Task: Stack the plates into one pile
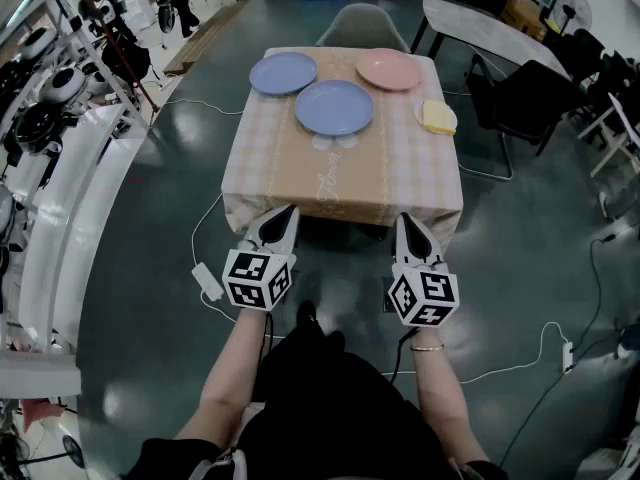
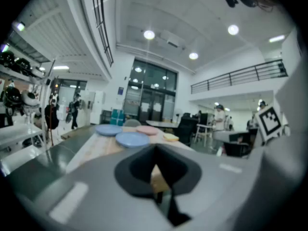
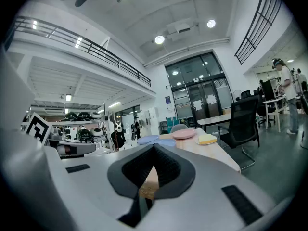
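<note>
Head view. The table (image 1: pixel 340 183) with its checked cloth stands ahead. Three plates lie flat on its far half: the far blue plate (image 1: pixel 283 72) at back left, the near blue plate (image 1: pixel 334 107) in the middle and just beside it, and the pink plate (image 1: pixel 389 69) at back right, apart from both. A small plate (image 1: pixel 447 118) with a yellow block (image 1: pixel 435 116) on it sits at the right edge. The left gripper (image 1: pixel 288 209) and right gripper (image 1: pixel 405 218) hang short of the table's near edge, well apart from every plate. Nothing is stacked yet.

Left gripper view. The fingers are pressed together with nothing between them. All three plates show low and far off, down the length of the table.

Right gripper view. The same here: fingers closed and empty, the plates and the yellow block far ahead.

Judgement on the step in hand, the approach:
- The near blue plate looks the best base, being central and closest to both hands.
- Fingers need opening before the reach, not over the plate.
- Each far plate is likely best pinched at the rim from its own side: left for the far blue plate, right for the pink plate.
- Lift clear of the cloth and set down centred. A dragged rim could shove the base plate or ruck the cloth.
- Whether the small plate belongs in the pile, I cannot tell.
</note>
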Available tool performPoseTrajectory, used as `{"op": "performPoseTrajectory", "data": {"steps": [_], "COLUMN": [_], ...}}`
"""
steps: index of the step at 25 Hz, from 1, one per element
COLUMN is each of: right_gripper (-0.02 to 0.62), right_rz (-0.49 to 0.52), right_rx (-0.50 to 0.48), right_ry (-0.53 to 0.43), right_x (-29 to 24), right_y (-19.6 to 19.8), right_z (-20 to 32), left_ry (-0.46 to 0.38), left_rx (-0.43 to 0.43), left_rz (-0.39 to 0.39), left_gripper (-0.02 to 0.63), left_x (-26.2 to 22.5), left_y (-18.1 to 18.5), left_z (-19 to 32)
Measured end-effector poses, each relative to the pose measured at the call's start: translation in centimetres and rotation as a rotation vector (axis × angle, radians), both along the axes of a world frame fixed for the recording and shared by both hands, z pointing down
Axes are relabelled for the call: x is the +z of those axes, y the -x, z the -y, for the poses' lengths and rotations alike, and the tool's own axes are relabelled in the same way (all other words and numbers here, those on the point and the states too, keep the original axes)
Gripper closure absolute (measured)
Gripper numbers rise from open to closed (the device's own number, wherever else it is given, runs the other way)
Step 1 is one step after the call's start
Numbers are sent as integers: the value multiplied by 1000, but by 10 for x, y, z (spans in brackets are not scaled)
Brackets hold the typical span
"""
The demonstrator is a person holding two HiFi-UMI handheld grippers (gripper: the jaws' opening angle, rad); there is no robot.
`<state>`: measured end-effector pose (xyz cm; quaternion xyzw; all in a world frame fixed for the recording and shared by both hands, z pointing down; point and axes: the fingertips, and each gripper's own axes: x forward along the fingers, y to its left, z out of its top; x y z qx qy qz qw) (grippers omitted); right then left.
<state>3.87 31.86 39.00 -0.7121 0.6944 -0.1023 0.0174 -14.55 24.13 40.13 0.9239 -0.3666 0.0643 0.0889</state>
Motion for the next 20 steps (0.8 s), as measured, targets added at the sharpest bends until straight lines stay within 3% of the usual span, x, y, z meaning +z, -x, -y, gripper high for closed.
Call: {"op": "performPoseTrajectory", "data": {"steps": [20], "right_gripper": [589], "right_rz": [29], "right_rx": [-6], "right_ry": [-10], "right_x": [3], "right_y": [-5], "right_z": [25], "left_ry": [-4], "left_rx": [-80], "left_rz": [-3], "left_gripper": [597], "left_x": [3], "left_y": [8], "left_z": [34]}}
